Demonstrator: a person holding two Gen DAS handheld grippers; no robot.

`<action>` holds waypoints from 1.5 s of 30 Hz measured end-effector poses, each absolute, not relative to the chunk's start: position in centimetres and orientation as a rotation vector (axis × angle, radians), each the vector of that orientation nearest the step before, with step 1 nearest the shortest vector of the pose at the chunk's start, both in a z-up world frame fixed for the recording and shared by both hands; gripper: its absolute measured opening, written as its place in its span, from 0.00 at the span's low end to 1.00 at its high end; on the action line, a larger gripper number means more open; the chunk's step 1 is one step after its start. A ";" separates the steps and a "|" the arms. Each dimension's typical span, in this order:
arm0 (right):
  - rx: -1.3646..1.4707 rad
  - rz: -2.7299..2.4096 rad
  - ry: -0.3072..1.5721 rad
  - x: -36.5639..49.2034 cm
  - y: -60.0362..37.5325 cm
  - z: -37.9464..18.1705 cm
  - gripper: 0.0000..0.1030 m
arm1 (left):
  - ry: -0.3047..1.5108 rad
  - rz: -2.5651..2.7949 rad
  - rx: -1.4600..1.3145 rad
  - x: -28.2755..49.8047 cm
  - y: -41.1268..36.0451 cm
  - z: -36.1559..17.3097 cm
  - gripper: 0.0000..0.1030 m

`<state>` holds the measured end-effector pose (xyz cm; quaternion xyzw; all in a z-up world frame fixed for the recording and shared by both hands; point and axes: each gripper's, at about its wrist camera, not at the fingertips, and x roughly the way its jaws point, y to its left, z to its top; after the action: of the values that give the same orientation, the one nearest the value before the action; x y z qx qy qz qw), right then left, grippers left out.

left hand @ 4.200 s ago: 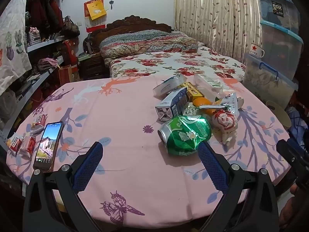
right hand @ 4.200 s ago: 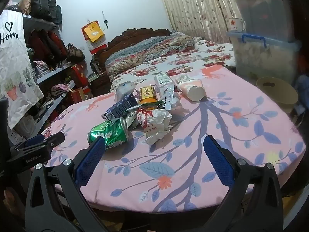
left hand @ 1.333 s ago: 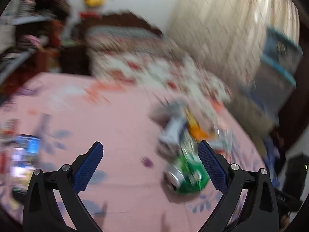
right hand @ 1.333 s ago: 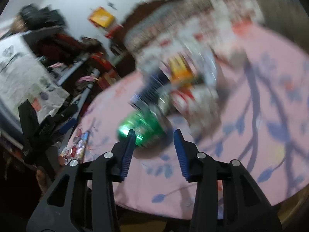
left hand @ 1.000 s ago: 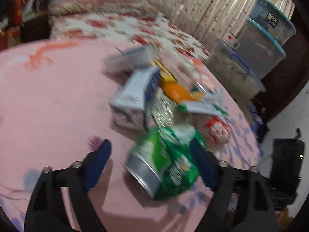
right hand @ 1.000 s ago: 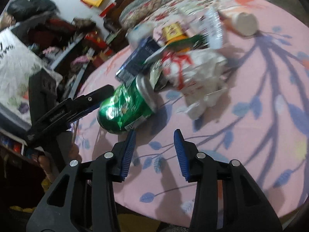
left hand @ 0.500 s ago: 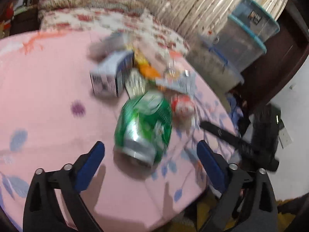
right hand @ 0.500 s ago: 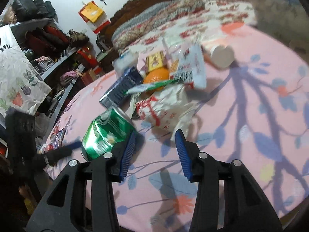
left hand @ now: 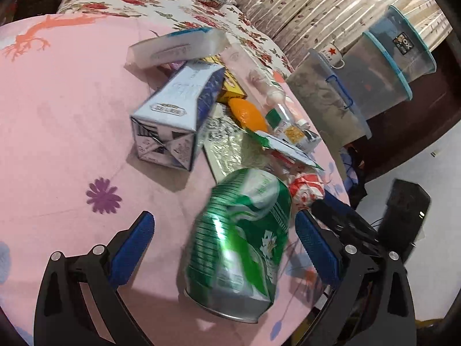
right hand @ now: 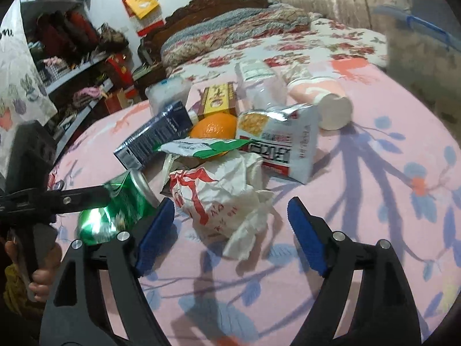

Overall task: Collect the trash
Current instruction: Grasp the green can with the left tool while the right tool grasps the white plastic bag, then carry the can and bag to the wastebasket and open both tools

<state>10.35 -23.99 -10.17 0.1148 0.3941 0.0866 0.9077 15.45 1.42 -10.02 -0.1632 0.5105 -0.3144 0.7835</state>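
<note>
A crushed green can (left hand: 239, 242) lies on its side on the pink tablecloth (left hand: 57, 101). My left gripper (left hand: 223, 248) stands wide open around it, neither pad pressing on it. In the right wrist view the same can (right hand: 121, 210) shows at the left, with the left gripper's black arm across it. A crumpled white paper wrapper (right hand: 219, 199) with red print lies just ahead of my right gripper (right hand: 230, 233). Its jaws are opening and nothing is pressed between them. Behind lie a blue carton (left hand: 175, 115), an orange (right hand: 213, 129) and a snack packet (right hand: 285, 141).
More litter sits further back: a yellow box (right hand: 219, 98), a clear bottle (right hand: 259, 83), a pink tube (right hand: 322, 101) and a tissue pack (left hand: 178, 46). The table's rounded edge runs close on the right. Stacked storage bins (left hand: 383, 66) and a bed (right hand: 259, 28) stand beyond.
My left gripper has dropped closer to the can, which now lies between its wide jaws. The right gripper's jaws have spread apart in front of the paper wrapper.
</note>
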 end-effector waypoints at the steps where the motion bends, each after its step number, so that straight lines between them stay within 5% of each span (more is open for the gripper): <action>1: 0.231 0.183 0.818 10.6 -23.8 -10.5 0.78 | 1.108 -0.689 -0.350 15.2 1.2 -10.0 0.90; 2: 0.225 0.200 0.827 10.9 -23.6 -10.8 0.75 | 1.108 -0.690 -0.346 15.0 0.9 -10.0 0.89; 3: 0.226 0.230 0.837 10.9 -23.3 -11.0 0.61 | 1.112 -0.702 -0.342 14.6 0.7 -10.0 0.84; 5: 0.208 0.249 0.826 10.3 -23.0 -10.9 0.55 | 1.133 -0.719 -0.332 14.2 -0.4 -10.2 0.49; 7: 0.185 0.262 0.819 9.5 -22.9 -10.7 0.49 | 1.160 -0.751 -0.348 13.6 -1.0 -10.6 0.41; 19: 0.316 0.174 0.686 3.2 -30.6 -9.6 0.45 | 1.111 -0.833 -0.325 11.6 -5.9 -5.8 0.41; 30: 0.704 -0.144 0.556 2.4 -52.7 -10.2 0.46 | 1.156 -0.969 -0.157 18.4 -31.5 -3.9 0.41; 42: 0.726 -0.360 0.613 7.4 -66.8 -12.6 0.55 | 1.234 -1.001 -0.136 24.7 -52.5 -7.6 0.40; 45: 0.735 -0.357 0.641 8.8 -67.7 -13.2 0.64 | 1.241 -0.980 -0.179 25.7 -53.9 -8.2 0.55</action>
<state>8.82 -67.69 -13.18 0.3514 0.3062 -0.1705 0.8682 25.68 -53.85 -8.19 -0.0802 0.5569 -0.4401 0.6998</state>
